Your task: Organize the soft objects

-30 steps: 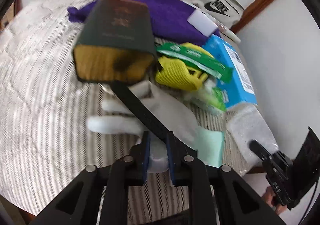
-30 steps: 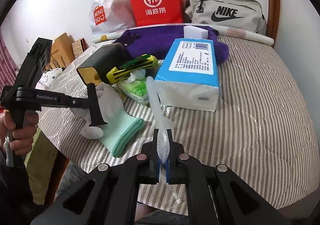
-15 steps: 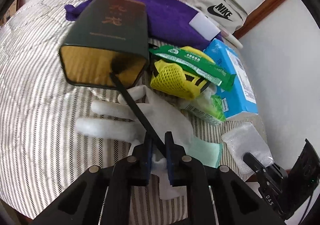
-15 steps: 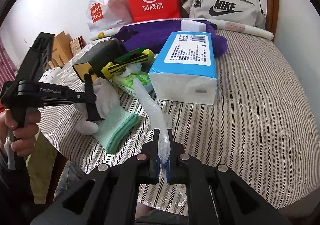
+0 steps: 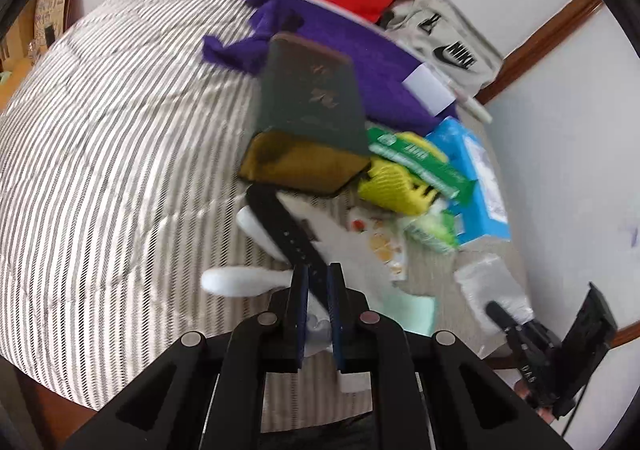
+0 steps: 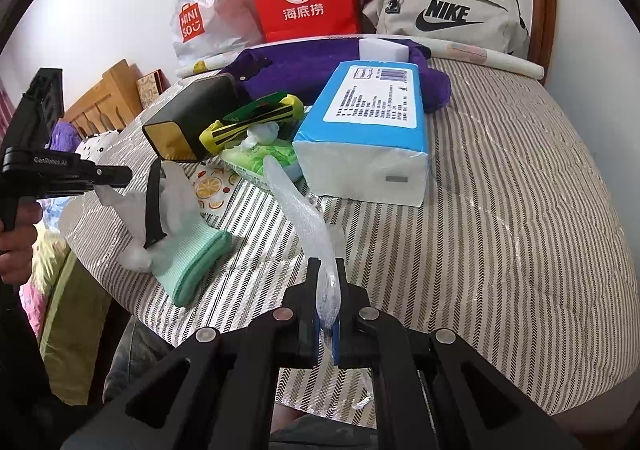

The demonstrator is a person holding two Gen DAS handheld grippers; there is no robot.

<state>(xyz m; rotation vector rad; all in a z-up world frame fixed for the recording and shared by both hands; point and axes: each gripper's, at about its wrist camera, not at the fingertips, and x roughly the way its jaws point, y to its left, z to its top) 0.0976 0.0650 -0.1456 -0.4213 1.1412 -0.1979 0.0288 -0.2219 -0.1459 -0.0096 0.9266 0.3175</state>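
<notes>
A black strap (image 5: 292, 238) hangs pinched over a white, mint-cuffed glove (image 6: 180, 246) near the bed's (image 6: 500, 210) left edge.

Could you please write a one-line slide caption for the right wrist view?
Right gripper pinches a clear bubble-wrap strip over the striped bed; left gripper grips a black strap.

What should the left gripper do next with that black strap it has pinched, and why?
Probably lift the black strap clear. The left gripper has just closed on it, and the strap lies across the white glove, whose fingers could snag.
</notes>
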